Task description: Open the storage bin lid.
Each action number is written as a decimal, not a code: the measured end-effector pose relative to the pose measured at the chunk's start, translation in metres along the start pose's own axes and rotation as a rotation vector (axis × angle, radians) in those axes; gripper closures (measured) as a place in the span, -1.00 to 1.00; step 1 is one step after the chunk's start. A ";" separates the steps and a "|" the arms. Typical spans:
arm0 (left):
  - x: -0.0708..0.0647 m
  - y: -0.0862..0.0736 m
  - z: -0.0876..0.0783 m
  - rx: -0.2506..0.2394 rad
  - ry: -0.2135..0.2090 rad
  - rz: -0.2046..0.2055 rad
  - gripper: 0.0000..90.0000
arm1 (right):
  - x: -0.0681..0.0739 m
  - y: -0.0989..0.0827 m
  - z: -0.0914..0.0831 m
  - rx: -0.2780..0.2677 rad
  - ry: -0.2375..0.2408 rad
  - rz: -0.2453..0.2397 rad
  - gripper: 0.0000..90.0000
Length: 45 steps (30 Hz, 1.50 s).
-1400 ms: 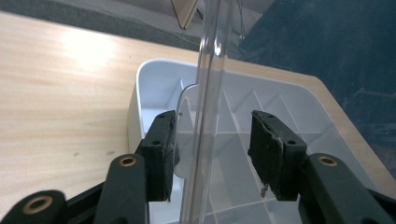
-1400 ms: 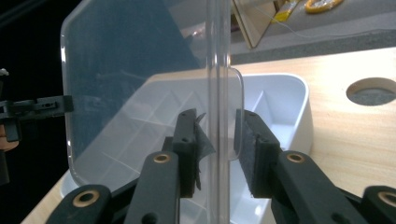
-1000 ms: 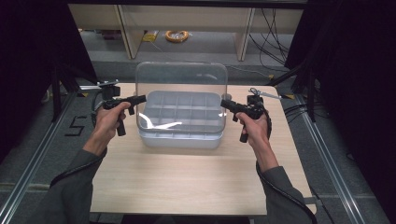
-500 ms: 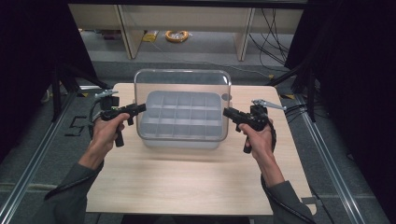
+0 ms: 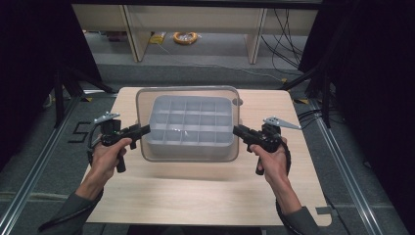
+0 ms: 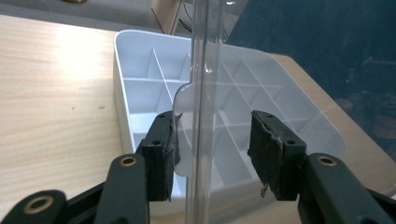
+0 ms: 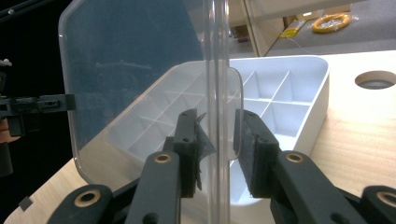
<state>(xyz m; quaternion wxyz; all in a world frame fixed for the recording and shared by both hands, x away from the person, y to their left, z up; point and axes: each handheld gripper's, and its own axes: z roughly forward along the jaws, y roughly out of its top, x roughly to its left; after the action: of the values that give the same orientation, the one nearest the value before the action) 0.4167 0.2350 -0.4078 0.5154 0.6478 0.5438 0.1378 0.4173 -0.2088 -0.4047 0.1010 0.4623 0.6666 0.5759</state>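
Note:
A clear plastic lid [image 5: 188, 154] lies level just above a white compartment tray [image 5: 191, 141] in the middle of the wooden table. My left gripper [image 5: 145, 129] is at the lid's left edge and my right gripper [image 5: 236, 130] at its right edge. In the left gripper view the lid [image 6: 203, 70] runs edge-on between wide jaws [image 6: 212, 149]: one pad touches its tab, the other stands apart. In the right gripper view the jaws [image 7: 217, 149] press close on both sides of the lid [image 7: 135, 70], with the tray [image 7: 289, 79] behind.
A round hole [image 5: 238, 102] is cut in the table just right of the tray's far corner. Bare wood lies in front of the tray. On the floor beyond the table are shelf legs and a yellow cable coil [image 5: 185, 37].
The lid stood upright behind the tray a second ago and now lies flat over it. Both hands have drawn slightly toward the table's near side.

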 end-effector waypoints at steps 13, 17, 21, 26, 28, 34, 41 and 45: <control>0.001 -0.028 -0.012 0.018 -0.007 0.013 0.16 | 0.011 -0.026 -0.012 0.013 -0.003 -0.005 0.59; 0.001 -0.038 -0.015 0.030 -0.008 0.014 0.16 | 0.014 -0.037 -0.014 0.026 -0.002 0.027 0.60; 0.001 -0.043 -0.019 0.031 -0.018 0.011 0.16 | 0.017 -0.042 -0.017 0.026 0.000 0.023 0.60; 0.000 -0.049 -0.022 0.040 -0.031 0.014 0.17 | 0.021 -0.050 -0.023 0.031 -0.003 0.025 0.60; -0.001 -0.052 -0.023 0.043 -0.029 0.008 0.17 | 0.020 -0.054 -0.026 0.025 0.002 0.001 0.60; -0.003 -0.064 -0.026 0.069 -0.032 0.008 0.16 | 0.024 -0.063 -0.033 0.033 0.013 0.023 0.60; -0.004 -0.075 -0.029 0.090 -0.044 0.004 0.16 | 0.025 -0.076 -0.041 0.038 0.003 0.033 0.61; -0.002 -0.083 -0.028 0.107 -0.044 -0.001 0.15 | 0.028 -0.085 -0.045 0.045 0.003 0.031 0.62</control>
<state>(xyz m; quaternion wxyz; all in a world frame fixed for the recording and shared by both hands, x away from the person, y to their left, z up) 0.3491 0.2378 -0.4627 0.4920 0.6770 0.5392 0.0938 0.3299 -0.2110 -0.4527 0.0806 0.4739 0.6723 0.5630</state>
